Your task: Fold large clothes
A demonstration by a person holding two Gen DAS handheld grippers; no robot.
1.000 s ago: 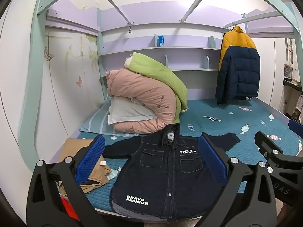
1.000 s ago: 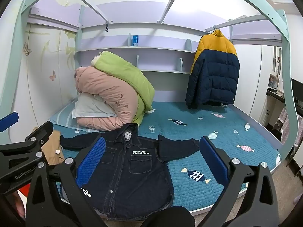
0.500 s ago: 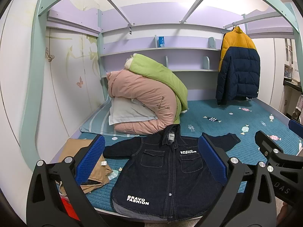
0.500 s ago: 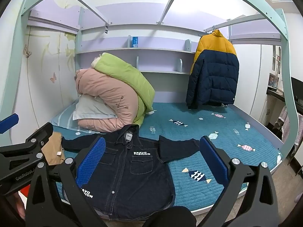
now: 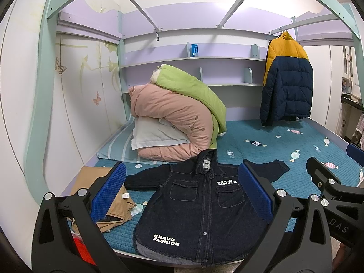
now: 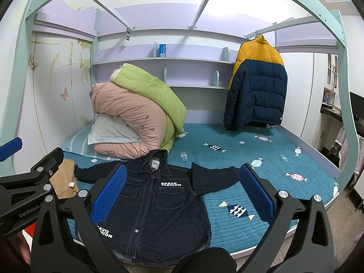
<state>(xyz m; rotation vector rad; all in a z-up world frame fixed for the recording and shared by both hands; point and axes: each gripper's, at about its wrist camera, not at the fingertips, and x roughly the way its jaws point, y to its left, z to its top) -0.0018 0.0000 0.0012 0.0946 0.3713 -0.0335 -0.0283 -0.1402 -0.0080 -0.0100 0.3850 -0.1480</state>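
A dark denim jacket (image 5: 202, 207) with white "BRAVO FASHION" print lies flat, front up and sleeves spread, at the near edge of the teal bed cover (image 5: 284, 145). It also shows in the right wrist view (image 6: 154, 202). My left gripper (image 5: 182, 193) is open and empty, held above and in front of the jacket. My right gripper (image 6: 182, 193) is open and empty, over the jacket's right side and right sleeve (image 6: 213, 177). Neither touches the cloth.
A folded tan garment (image 5: 104, 195) lies left of the jacket. Rolled pink and green quilts (image 5: 177, 118) and a pillow sit at the back left. A yellow and navy puffer jacket (image 5: 286, 79) hangs at the back right. The bed frame posts (image 6: 345, 104) rise at both sides.
Both views have drifted very slightly; the jacket and both open grippers stay as they were.
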